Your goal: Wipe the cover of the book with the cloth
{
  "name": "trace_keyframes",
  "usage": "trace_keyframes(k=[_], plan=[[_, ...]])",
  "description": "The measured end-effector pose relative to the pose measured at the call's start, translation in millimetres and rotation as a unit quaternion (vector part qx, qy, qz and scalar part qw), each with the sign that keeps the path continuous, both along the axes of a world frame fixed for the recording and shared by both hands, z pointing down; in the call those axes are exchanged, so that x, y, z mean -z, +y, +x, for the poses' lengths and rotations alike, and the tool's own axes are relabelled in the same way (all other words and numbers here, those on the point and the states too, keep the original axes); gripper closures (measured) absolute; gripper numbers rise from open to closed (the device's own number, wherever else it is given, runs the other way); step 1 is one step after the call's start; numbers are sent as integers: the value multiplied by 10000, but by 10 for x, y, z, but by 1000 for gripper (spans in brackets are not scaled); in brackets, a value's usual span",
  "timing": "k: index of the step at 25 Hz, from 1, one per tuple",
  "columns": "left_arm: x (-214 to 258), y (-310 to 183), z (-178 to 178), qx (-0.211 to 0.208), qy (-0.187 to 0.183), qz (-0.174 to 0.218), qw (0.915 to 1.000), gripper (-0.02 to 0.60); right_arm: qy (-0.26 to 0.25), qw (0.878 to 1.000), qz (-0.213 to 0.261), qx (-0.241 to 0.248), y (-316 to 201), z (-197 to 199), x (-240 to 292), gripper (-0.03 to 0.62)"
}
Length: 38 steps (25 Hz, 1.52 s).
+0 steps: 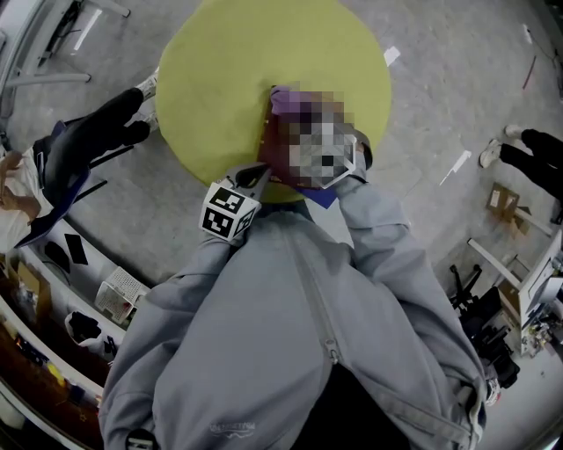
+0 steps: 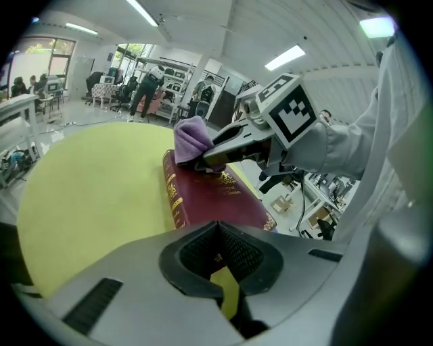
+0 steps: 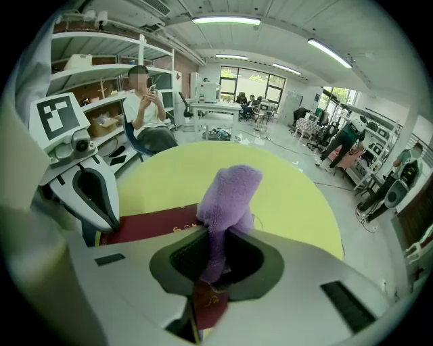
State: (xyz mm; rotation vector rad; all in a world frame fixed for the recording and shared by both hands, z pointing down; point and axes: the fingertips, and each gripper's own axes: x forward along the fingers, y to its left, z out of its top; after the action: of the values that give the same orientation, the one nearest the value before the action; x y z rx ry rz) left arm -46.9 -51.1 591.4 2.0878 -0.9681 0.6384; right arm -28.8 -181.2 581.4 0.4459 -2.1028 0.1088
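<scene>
Right hand-held gripper (image 3: 214,267) around cloth (image 3: 230,196), on book (image 3: 149,224)

I saw a round yellow-green table (image 1: 220,79) standing on a grey floor (image 1: 457,79). Strip lights (image 3: 226,20) ran along the white ceiling (image 3: 284,30). Windows (image 3: 256,76) glowed at the far end, and white shelving (image 3: 101,67) stood off the table's edge.
</scene>
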Motion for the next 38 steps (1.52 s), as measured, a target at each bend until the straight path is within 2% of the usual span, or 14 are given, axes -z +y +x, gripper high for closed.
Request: trace_keyframes(k=[20, 33, 38], plan=[[31, -3, -3, 14, 130, 54, 9999, 563, 435, 9935, -55, -1049, -8, 947, -42, 522], [34, 30, 13, -95, 84, 65, 9999, 563, 709, 9810, 39, -1805, 83, 1560, -83, 523], [81, 10, 12, -102, 112, 78, 9999, 563, 669, 9777, 244, -1974, 127, 1664, 80, 523]])
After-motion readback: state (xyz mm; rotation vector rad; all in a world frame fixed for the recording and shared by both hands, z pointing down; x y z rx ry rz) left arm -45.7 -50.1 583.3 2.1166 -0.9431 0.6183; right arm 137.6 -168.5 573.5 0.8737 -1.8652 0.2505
